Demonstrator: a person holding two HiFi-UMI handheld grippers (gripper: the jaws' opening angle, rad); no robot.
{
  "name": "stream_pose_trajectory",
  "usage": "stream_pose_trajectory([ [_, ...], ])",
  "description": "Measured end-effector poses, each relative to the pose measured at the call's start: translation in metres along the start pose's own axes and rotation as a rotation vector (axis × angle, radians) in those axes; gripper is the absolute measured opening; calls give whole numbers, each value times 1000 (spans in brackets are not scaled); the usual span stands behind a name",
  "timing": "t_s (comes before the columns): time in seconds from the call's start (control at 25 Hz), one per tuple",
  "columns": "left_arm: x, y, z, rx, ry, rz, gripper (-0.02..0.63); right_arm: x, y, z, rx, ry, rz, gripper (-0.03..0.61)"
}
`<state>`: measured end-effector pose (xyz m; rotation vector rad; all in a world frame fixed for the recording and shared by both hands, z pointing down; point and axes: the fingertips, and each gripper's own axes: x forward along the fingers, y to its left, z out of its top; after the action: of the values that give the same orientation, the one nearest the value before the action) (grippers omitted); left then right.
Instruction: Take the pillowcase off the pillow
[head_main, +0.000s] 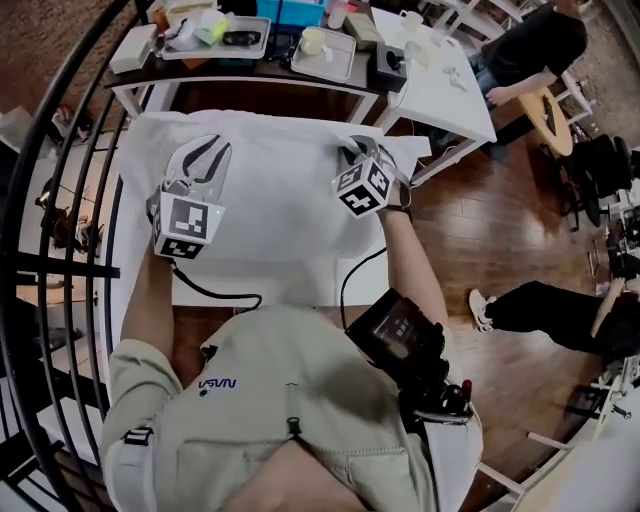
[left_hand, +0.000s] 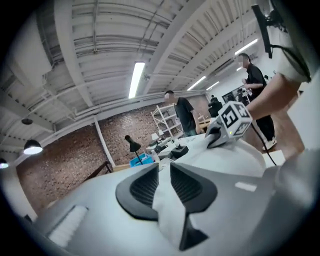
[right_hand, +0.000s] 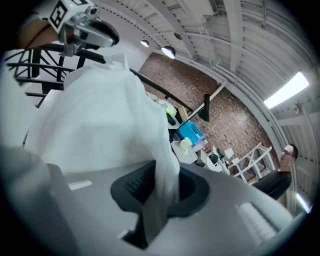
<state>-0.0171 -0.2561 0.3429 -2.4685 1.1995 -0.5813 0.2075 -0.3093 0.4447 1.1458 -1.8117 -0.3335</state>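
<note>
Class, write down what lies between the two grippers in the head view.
Only the white pillowcase stretches between the left gripper and the right gripper, each shut on its cloth. The head view shows nothing else lying there.

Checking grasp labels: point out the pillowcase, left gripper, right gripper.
pillowcase (head_main: 285, 205), head view, flat white middle between the grippers.
left gripper (left_hand: 164, 171), left gripper view, midway between its tips, shut on pillowcase.
right gripper (right_hand: 164, 176), right gripper view, midway between its tips, shut on pillowcase.

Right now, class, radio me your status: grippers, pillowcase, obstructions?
Left gripper shut on pillowcase. Right gripper shut on pillowcase. Fabric raised between them. No obstruction seen.
</note>
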Motion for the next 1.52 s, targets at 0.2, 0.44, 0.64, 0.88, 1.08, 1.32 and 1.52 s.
stream_pose_trajectory([
  [0.2, -3, -61, -74, -108, 175, -150, 175, 64, 6, -25, -41, 68, -7, 37],
  [0.44, 14, -138, -182, -19, 417, -302, 293, 85, -4, -30, 73, 73, 25, 73],
  [0.64, 27, -135, -189, -87, 358, -246, 278, 14, -16, -15, 434, -113, -30, 167],
  [0.88, 40, -145, -179, -83, 348, -252, 15, -43, 102, -42, 478, -50, 100, 228],
  [1.08, 25, -166, -174, -138, 354, -338, 11, -36, 138, -68, 339, 98, 106, 32],
  [1.32, -6, -189, -111, -251, 297, -433, 9, -103, 105, -72, 404, 102, 128, 9],
  [1.52, -16, -211, -105, -254, 259, -458, 12, -119, 117, -98, 408, 161, 150, 10],
])
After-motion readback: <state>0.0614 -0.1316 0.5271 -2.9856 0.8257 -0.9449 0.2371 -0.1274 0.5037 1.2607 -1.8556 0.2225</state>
